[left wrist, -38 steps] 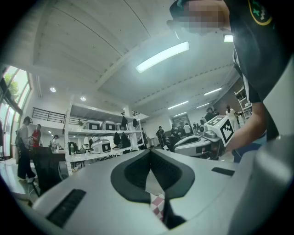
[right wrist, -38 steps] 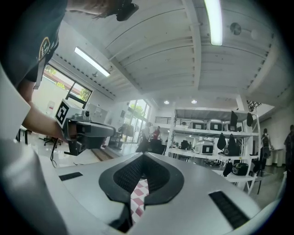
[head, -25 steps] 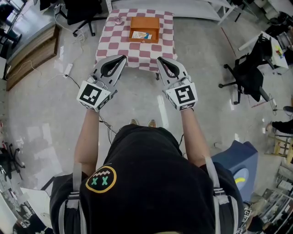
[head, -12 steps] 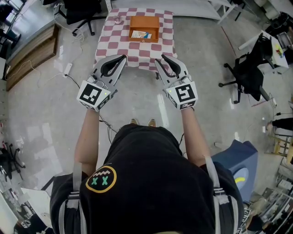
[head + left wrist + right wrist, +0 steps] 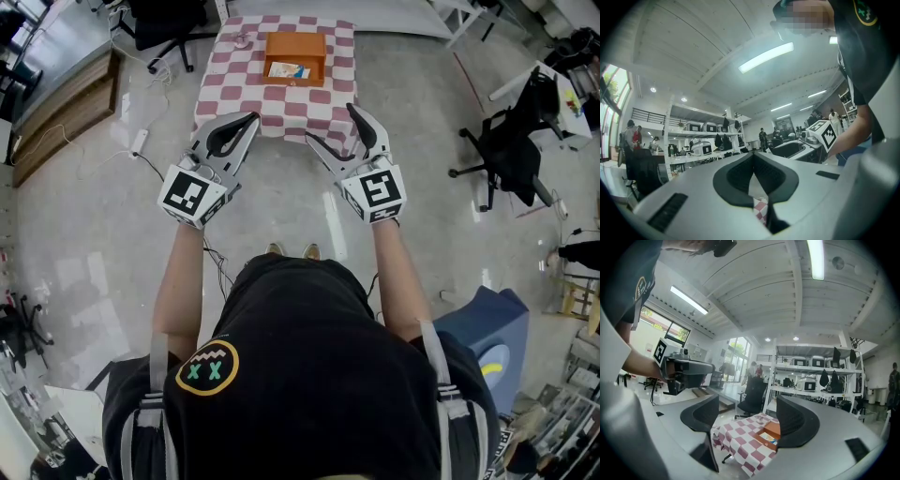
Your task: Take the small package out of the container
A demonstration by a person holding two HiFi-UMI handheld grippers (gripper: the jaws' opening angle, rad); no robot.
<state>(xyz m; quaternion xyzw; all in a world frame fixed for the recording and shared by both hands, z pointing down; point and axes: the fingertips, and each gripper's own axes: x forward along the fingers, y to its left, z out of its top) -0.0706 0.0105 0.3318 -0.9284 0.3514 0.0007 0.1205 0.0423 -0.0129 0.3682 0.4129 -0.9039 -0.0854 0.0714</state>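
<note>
The right gripper (image 5: 330, 124) is opening: its jaws, pressed together a second ago, now stand well apart and are still widening, with nothing between them but a far-off view of the table. The left gripper (image 5: 251, 120) has not changed, its jaws closed tip to tip on nothing, held level beside the other. Both are raised in front of the person, who stands short of the table (image 5: 281, 105) with its red-and-white checked cloth; neither gripper has moved noticeably closer to it over the last second. The orange container (image 5: 296, 39) sits on the far half of that cloth, open at the top, and the small package (image 5: 289, 71) lies flat inside it, untouched. In the right gripper view the container (image 5: 774, 428) and the package (image 5: 769, 437) show between the spread jaws (a sign, probably, that this gripper is being lined up on them). The opening reads as preparation: the right gripper looks chosen for the pick, and the task itself has barely begun. What remains is the whole reach forward and down into the container, closing on the package, and lifting it clear of the walls.
</note>
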